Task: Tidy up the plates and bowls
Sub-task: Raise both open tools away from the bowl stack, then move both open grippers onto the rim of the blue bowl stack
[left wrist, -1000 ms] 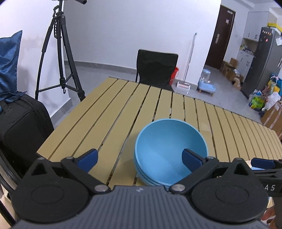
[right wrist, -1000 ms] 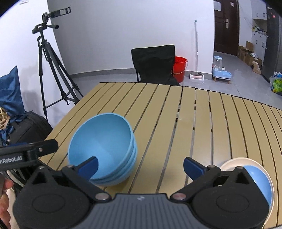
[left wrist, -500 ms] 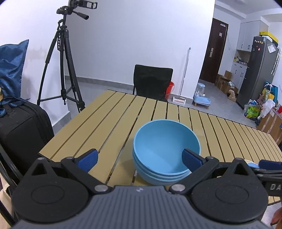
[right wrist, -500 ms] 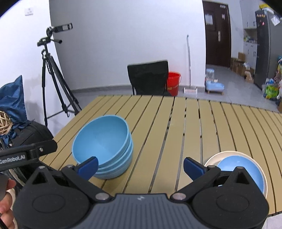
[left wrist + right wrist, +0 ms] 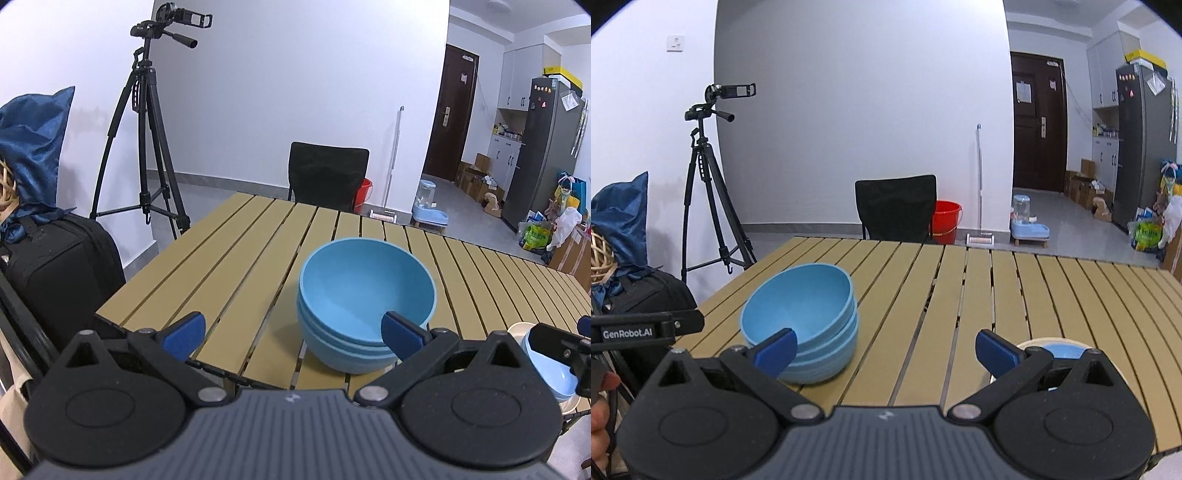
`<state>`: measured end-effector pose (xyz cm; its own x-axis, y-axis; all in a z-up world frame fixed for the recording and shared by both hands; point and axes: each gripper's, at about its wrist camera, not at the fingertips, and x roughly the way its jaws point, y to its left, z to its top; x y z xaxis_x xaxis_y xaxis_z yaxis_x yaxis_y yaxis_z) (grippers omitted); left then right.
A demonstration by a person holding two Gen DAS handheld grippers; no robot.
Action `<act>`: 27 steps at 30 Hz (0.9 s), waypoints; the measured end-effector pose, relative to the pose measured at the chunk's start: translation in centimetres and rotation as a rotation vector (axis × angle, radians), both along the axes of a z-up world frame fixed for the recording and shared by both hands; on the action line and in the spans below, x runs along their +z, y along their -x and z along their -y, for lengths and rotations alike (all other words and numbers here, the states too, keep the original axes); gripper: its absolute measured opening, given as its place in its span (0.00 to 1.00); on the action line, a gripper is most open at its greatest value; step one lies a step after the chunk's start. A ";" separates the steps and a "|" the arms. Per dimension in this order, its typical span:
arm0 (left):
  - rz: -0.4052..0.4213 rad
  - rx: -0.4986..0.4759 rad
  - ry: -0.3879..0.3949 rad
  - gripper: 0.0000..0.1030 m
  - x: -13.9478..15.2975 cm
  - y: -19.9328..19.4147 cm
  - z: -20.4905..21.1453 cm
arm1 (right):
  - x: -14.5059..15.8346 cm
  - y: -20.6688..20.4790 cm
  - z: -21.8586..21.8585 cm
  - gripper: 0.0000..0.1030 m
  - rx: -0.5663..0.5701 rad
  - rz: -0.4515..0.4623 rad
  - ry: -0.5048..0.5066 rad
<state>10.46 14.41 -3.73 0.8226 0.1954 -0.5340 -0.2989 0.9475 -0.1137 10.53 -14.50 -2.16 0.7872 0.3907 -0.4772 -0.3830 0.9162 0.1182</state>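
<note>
the left gripper [image 5: 291, 332] and right gripper [image 5: 886, 349] hang spread wide, gripping nothing. nearest on the slatted tan wooden table [image 5: 960, 280] sit smooth, matte nested round blue bowls [image 5: 803, 317]; rightward, a blue bowl on a cream plate [image 5: 1030, 345]. beyond, a black fabric chair [image 5: 895, 206].

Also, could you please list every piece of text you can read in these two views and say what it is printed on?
"GenRobot.AI": white letters on the black side bar of the left gripper, seen in the right wrist view.
Paper notice on the dark brown door: too blurred to read.
Magnets and papers on the dark grey refrigerator: too small to read.
Nothing else is legible.
</note>
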 end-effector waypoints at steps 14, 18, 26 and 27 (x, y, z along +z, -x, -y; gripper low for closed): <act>-0.032 -0.034 0.035 1.00 -1.7 -1.0 -0.7 | -1.3 -1.2 -1.6 1.00 -0.003 -0.038 0.045; -0.028 -0.045 0.043 1.00 -1.9 -1.6 -1.2 | -1.6 -1.7 -2.8 1.00 -0.026 -0.016 0.113; -0.047 -0.056 0.026 1.00 -1.6 -4.6 -2.5 | -0.9 -4.7 -4.8 1.00 0.022 -0.054 0.108; -0.049 -0.056 0.023 1.00 -1.6 -5.0 -2.7 | -0.8 -5.2 -5.0 1.00 0.025 -0.061 0.100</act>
<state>15.42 17.07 -5.31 0.8049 0.1369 -0.5774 -0.2509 0.9603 -0.1221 15.75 -9.51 -2.94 0.7463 0.3578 -0.5612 -0.4008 0.9148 0.0502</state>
